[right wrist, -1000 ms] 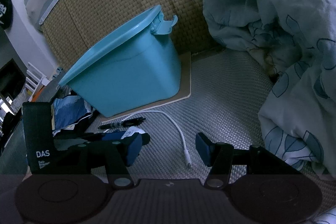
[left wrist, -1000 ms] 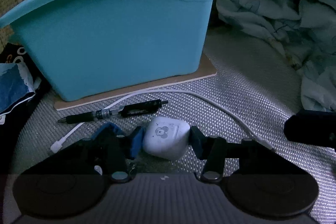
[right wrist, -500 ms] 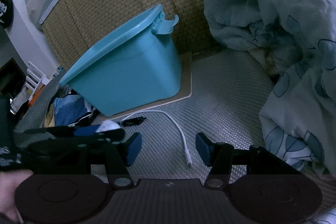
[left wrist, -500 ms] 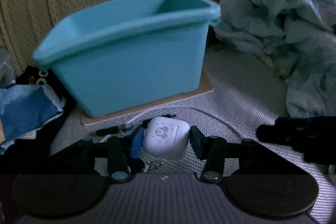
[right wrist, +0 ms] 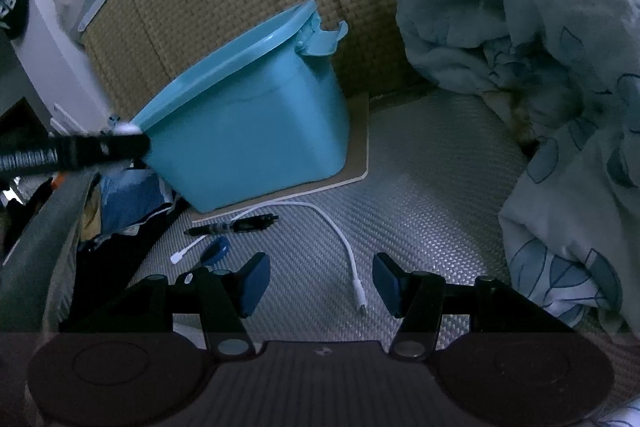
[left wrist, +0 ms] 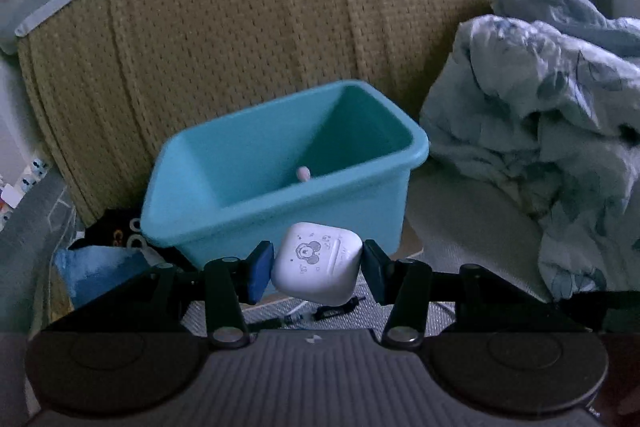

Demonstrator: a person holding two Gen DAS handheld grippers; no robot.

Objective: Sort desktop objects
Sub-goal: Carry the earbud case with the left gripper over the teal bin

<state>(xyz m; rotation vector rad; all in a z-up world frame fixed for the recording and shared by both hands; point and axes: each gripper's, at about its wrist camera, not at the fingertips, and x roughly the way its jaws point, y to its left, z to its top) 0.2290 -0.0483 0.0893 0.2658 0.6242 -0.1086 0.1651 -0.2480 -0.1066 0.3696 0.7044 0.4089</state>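
Note:
My left gripper (left wrist: pixel 316 269) is shut on a white earbud case (left wrist: pixel 318 263) with a cartoon mouse print and holds it in the air, in front of and below the rim of the teal plastic bin (left wrist: pixel 280 163). A small pink object (left wrist: pixel 303 172) lies inside the bin. In the right wrist view the left gripper (right wrist: pixel 100 147) shows as a dark blurred bar at the bin's (right wrist: pixel 248 131) left rim. My right gripper (right wrist: pixel 320 281) is open and empty above the mat. A white cable (right wrist: pixel 340 235), a black pen (right wrist: pixel 232 225) and a small blue object (right wrist: pixel 214 251) lie on the mat.
The bin stands on a thin board (right wrist: pixel 360 155) against a woven tan backrest (left wrist: pixel 260 27). A crumpled pale blue quilt (right wrist: pixel 540 67) fills the right side. Blue cloth and dark clutter (right wrist: pixel 128 195) lie left of the bin. The mat (right wrist: pixel 420 187) is grey and woven.
My left gripper has risen with the earbud case from the mat to near the bin's rim, so the bin's inside now shows. The right gripper has stayed still and open.

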